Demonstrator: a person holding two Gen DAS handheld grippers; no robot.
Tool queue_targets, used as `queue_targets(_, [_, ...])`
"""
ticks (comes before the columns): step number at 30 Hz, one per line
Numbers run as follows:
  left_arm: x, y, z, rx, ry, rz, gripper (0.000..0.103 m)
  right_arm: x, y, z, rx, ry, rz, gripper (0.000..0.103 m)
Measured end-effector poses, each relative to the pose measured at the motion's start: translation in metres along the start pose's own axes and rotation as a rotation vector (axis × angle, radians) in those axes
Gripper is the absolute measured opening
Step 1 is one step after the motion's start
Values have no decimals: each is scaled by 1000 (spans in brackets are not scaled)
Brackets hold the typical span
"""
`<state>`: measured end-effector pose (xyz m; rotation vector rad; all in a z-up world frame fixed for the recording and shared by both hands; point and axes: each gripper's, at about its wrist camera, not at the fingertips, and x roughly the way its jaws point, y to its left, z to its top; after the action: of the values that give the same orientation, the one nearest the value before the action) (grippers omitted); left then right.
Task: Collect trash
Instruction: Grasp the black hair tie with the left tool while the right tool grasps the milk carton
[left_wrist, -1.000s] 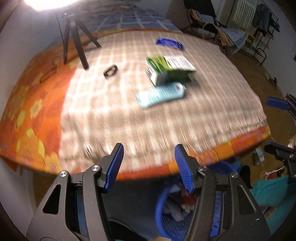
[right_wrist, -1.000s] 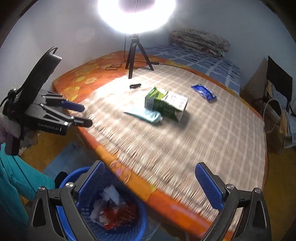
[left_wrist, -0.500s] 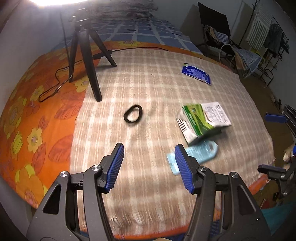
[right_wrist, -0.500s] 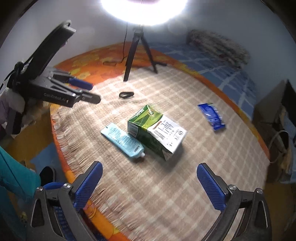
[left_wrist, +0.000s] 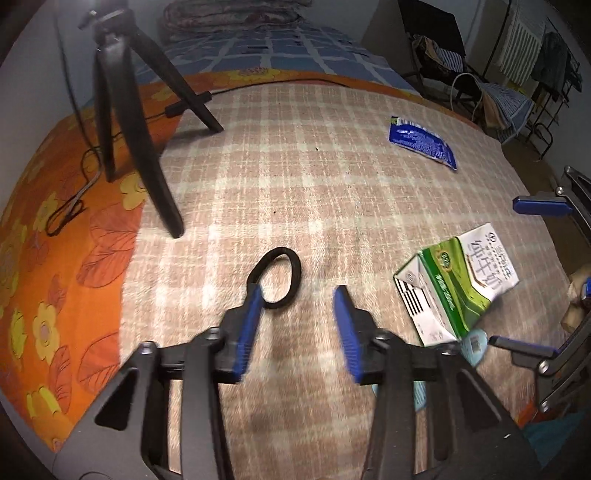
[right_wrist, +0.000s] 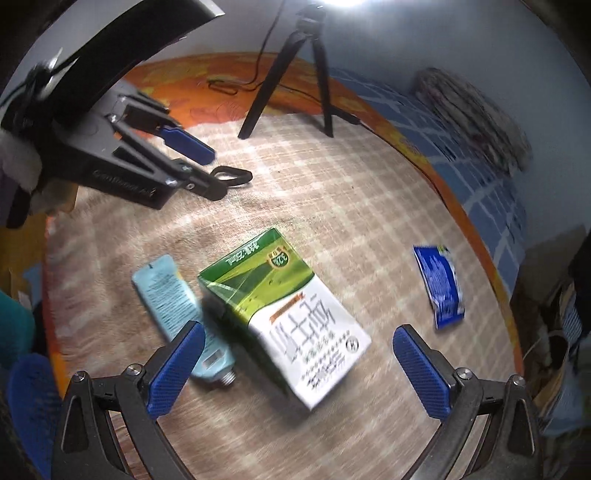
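Note:
A black loop band (left_wrist: 275, 277) lies on the checked blanket just ahead of my open left gripper (left_wrist: 301, 301); its left finger overlaps the band's near edge. In the right wrist view the left gripper (right_wrist: 207, 162) is beside the band (right_wrist: 231, 175). A green and white milk carton (right_wrist: 284, 328) lies on its side between the wide-open jaws of my right gripper (right_wrist: 299, 363); it also shows in the left wrist view (left_wrist: 458, 284). A light blue tube (right_wrist: 181, 314) lies left of the carton. A blue wrapper (right_wrist: 441, 288) lies further right, also in the left wrist view (left_wrist: 421, 142).
A black tripod (left_wrist: 125, 118) with a cable stands on the orange flowered sheet (left_wrist: 44, 258) at the bed's left. A blue bin rim (right_wrist: 33, 402) shows below the bed's edge. A chair and clothes rack (left_wrist: 517, 55) stand beyond the bed.
Both grippers have moved forward from the bed's edge over the blanket. The left one has closed in on the black band, the right one on the carton. Both stay open.

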<state>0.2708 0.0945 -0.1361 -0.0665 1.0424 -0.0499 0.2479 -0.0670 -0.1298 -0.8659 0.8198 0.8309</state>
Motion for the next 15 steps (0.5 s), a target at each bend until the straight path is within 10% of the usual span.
queue_targets(15, [20,9,5,-37,16,-24,7,46,-34,14,160,4,63,103])
